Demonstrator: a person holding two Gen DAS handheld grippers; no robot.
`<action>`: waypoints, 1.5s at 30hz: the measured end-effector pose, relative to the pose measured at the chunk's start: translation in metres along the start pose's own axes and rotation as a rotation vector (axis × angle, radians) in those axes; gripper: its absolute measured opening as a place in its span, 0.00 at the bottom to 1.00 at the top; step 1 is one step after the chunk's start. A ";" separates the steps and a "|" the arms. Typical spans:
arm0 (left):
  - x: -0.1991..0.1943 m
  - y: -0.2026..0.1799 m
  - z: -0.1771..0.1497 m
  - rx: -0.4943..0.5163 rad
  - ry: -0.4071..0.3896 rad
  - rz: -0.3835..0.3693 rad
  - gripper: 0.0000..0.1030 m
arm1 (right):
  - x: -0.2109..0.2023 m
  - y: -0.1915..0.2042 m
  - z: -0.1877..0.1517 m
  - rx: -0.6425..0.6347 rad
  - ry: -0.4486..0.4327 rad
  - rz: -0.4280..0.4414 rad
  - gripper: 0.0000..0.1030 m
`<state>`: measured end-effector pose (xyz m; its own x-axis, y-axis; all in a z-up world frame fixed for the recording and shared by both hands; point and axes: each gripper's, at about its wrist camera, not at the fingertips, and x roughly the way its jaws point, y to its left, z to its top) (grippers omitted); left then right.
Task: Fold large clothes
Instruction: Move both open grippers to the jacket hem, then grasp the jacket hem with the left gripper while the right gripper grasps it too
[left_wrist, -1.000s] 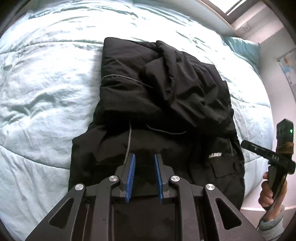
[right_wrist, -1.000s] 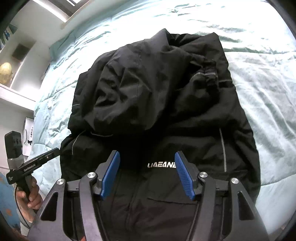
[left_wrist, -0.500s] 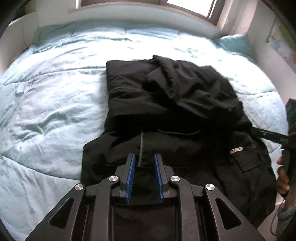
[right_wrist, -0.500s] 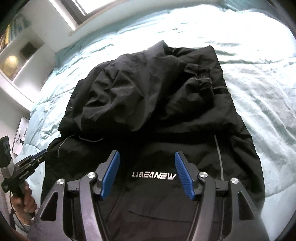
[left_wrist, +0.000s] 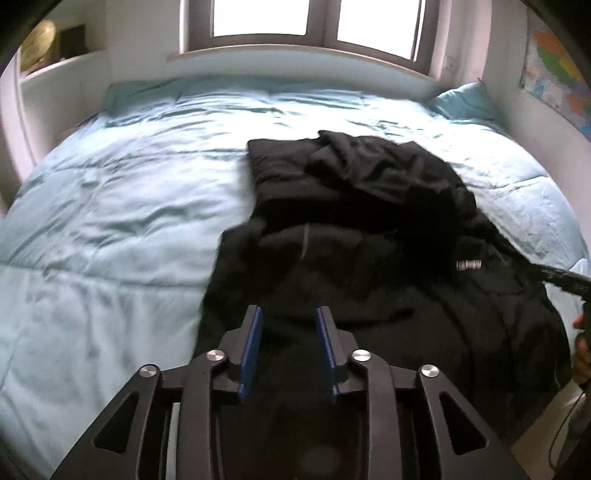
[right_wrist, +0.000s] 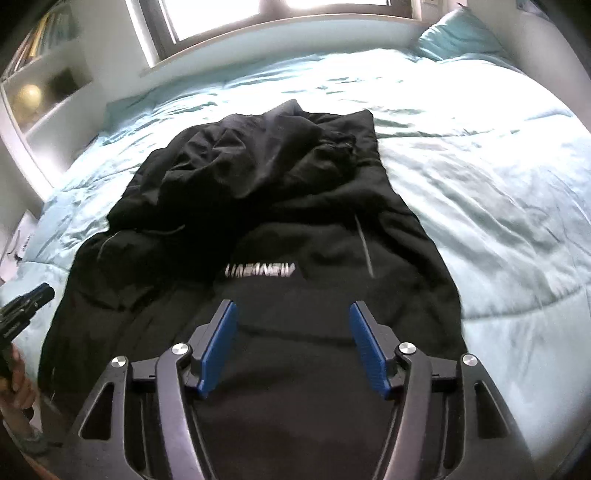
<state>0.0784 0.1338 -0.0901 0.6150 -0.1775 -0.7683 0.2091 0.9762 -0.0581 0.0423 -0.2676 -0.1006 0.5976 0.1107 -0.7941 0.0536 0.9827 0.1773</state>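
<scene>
A large black jacket (left_wrist: 369, 236) with a white logo lies partly folded on the light blue bed, its upper part bunched on top of the lower part. It also shows in the right wrist view (right_wrist: 258, 206). My left gripper (left_wrist: 288, 314) is open with a narrow gap and empty, above the jacket's near hem. My right gripper (right_wrist: 291, 314) is wide open and empty, above the near hem just below the logo (right_wrist: 260, 271). Each gripper appears at the edge of the other's view.
The light blue duvet (left_wrist: 110, 221) covers the bed. A window (left_wrist: 306, 22) and sill are behind, a blue pillow (left_wrist: 461, 99) at the back right, white shelves (right_wrist: 40, 92) at the left, a map (left_wrist: 557, 77) on the right wall.
Both grippers have pulled back and tilted up from the jacket, so the window and walls come into view. The left gripper has opened slightly. The jacket has not moved.
</scene>
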 end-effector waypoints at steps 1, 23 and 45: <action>-0.006 0.006 -0.007 -0.012 0.003 0.018 0.40 | -0.006 -0.004 -0.004 0.004 0.000 -0.007 0.69; 0.015 0.091 -0.091 -0.325 0.206 -0.177 0.50 | -0.031 -0.087 -0.084 0.105 0.093 -0.173 0.72; -0.018 0.054 -0.094 -0.166 0.150 -0.339 0.14 | -0.049 -0.088 -0.121 0.085 0.187 0.071 0.42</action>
<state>0.0071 0.2013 -0.1399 0.4115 -0.4849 -0.7717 0.2481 0.8743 -0.4171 -0.0880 -0.3414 -0.1475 0.4438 0.2128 -0.8705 0.0882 0.9563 0.2787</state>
